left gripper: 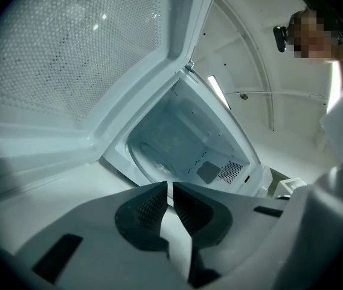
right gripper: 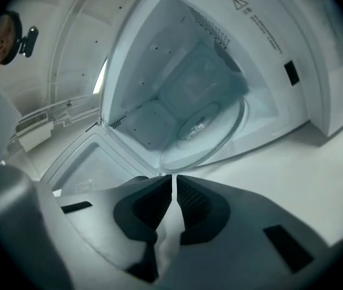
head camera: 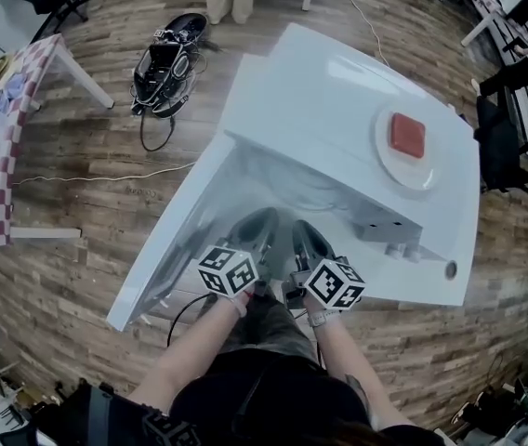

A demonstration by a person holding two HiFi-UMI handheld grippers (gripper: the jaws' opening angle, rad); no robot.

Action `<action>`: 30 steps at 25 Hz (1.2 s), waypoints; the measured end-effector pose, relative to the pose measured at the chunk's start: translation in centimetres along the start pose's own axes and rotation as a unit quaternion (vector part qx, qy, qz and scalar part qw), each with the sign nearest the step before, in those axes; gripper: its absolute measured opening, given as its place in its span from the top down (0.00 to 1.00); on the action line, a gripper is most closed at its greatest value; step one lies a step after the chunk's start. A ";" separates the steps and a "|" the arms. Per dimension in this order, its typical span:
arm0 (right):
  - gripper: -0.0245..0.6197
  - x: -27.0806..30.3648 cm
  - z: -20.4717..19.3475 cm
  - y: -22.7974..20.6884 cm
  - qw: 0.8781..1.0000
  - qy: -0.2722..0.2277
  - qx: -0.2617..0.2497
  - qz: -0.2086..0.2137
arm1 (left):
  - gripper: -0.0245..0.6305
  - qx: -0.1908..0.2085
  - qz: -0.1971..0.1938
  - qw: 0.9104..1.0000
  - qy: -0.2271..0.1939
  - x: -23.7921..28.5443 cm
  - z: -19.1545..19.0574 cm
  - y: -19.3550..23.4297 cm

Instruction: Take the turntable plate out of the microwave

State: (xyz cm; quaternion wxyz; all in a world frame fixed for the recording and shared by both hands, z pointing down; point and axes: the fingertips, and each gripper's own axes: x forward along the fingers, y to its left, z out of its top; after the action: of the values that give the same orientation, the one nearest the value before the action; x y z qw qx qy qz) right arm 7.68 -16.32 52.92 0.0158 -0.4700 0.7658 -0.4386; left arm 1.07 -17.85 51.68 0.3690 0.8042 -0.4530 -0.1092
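The white microwave (head camera: 320,110) stands with its door (head camera: 166,249) swung open to the left. Inside the cavity the round glass turntable plate (right gripper: 205,128) lies flat on the floor; the left gripper view shows its rim (left gripper: 156,162) too. My left gripper (head camera: 257,230) and right gripper (head camera: 309,244) hover side by side just in front of the opening, outside the cavity. Both point inward. The left gripper (left gripper: 170,189) is shut with nothing between its jaws. The right gripper (right gripper: 174,180) is likewise shut and empty, a short way from the plate's near rim.
A white plate (head camera: 424,170) with a red block (head camera: 407,134) rests on top of the microwave. The mesh-windowed door (left gripper: 69,59) walls off the left side. On the wooden floor lie black gear with cables (head camera: 166,63) and a checkered table (head camera: 4,137) far left.
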 end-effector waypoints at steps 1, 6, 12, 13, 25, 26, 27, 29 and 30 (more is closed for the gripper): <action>0.93 0.2 0.0 -0.2 1.000 -0.002 0.017 -0.002 | 0.93 -0.004 0.000 1.000 0.003 0.1 -0.1 0.2; 0.92 1.1 0.5 -1.2 0.993 -0.024 0.113 0.006 | 0.93 -0.009 0.003 1.000 0.018 0.7 -0.5 1.0; 0.80 1.7 0.8 -1.9 0.977 -0.053 0.208 0.016 | 0.93 -0.011 0.006 0.999 0.031 1.5 0.2 1.4; 0.80 1.8 1.0 -2.1 0.974 -0.060 0.217 0.015 | 0.93 -0.014 0.009 0.999 0.033 1.6 0.2 1.6; 0.80 2.8 3.0 -4.3 0.941 -0.117 0.319 0.011 | 0.86 -0.028 0.017 0.999 0.043 1.6 -0.1 2.2; 0.80 2.9 3.1 -4.4 0.938 -0.120 0.325 0.013 | 0.85 -0.035 0.016 0.998 0.043 1.6 -0.1 2.2; 0.80 3.0 3.2 -4.5 0.935 -0.122 0.332 0.016 | 0.85 -0.045 0.015 0.998 0.043 1.7 -0.1 2.1; 0.80 3.1 3.2 -4.8 0.932 -0.123 0.342 0.017 | 0.84 -0.080 0.013 0.996 0.042 1.7 0.0 2.0; 0.82 3.2 3.2 -4.9 0.931 -0.123 0.344 0.016 | 0.84 -0.097 0.012 0.994 0.041 1.7 0.1 1.9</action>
State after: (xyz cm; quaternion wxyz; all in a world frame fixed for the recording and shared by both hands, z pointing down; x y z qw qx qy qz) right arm 10.80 -21.58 55.58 0.2779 -0.4733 0.5673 -0.6140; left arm 0.77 -19.85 53.16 0.4649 0.7627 -0.4345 -0.1155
